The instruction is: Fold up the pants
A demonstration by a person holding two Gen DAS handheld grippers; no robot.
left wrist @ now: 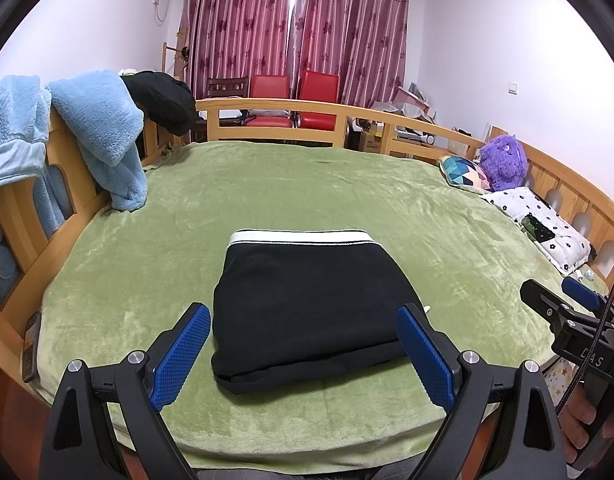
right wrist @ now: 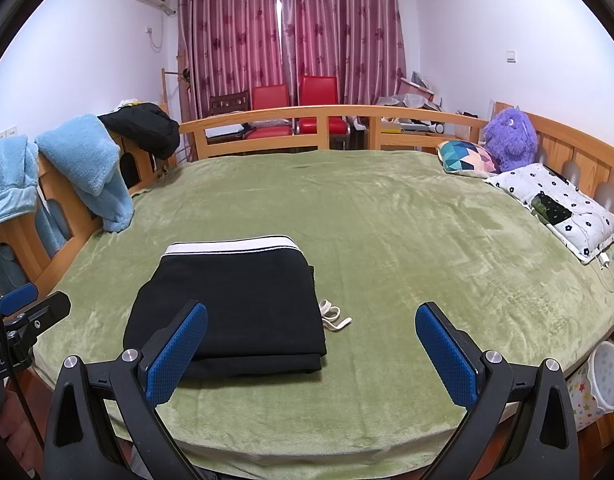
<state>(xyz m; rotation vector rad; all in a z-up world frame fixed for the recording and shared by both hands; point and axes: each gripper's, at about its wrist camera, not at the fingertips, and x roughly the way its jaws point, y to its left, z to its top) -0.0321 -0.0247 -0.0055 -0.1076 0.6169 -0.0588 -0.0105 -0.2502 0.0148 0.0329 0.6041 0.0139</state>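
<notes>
Black pants (left wrist: 307, 300) with a white waistband lie folded into a compact rectangle on the green blanket (left wrist: 307, 184). In the right wrist view the same pants (right wrist: 235, 304) sit left of centre, with a white drawstring (right wrist: 334, 316) poking out at their right edge. My left gripper (left wrist: 303, 356) hovers open over the near edge of the pants, its blue pads (left wrist: 183, 356) on either side, holding nothing. The right gripper (right wrist: 311, 354) is open too, off the pants' near right corner, empty. It also shows at the right edge as the right gripper (left wrist: 563, 300).
A wooden bed rail (left wrist: 267, 108) surrounds the bed. Blue fleece clothes (left wrist: 95, 132) and a black garment (left wrist: 163, 100) hang on the left rail. Pillows (right wrist: 555, 204) and a purple plush toy (right wrist: 509, 140) lie at the right. Red chairs (right wrist: 295, 108) stand behind. A phone (left wrist: 31, 344) rests at the left edge.
</notes>
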